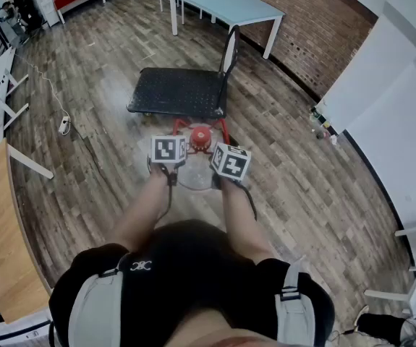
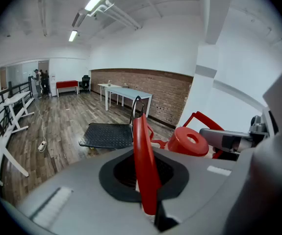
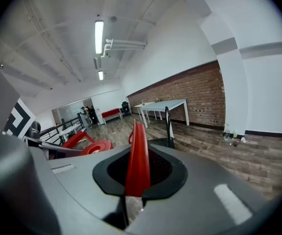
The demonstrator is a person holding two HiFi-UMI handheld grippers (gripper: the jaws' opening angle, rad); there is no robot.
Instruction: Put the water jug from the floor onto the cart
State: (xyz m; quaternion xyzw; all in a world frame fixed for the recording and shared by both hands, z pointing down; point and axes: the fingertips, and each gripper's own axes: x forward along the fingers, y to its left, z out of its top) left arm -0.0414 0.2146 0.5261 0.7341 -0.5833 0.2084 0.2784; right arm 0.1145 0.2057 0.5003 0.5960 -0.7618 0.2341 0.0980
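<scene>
Two grippers, one in each hand, sit on the near side of the cart (image 1: 179, 92). The left gripper (image 2: 145, 180) has its jaws clamped on a red handle bar (image 2: 141, 146). The right gripper (image 3: 137, 173) is likewise closed on a second red handle bar (image 3: 137, 153). Both bars belong to the single water jug (image 1: 201, 137), which sits between the grippers, just short of the cart's near edge. Only its red cap (image 2: 189, 141) shows clearly. The clear body is mostly hidden under the grippers, so its contents and whether it is touching the floor cannot be made out. Beyond the one cart stand a blue table (image 1: 226, 2) and a brick wall (image 1: 316, 27).
</scene>
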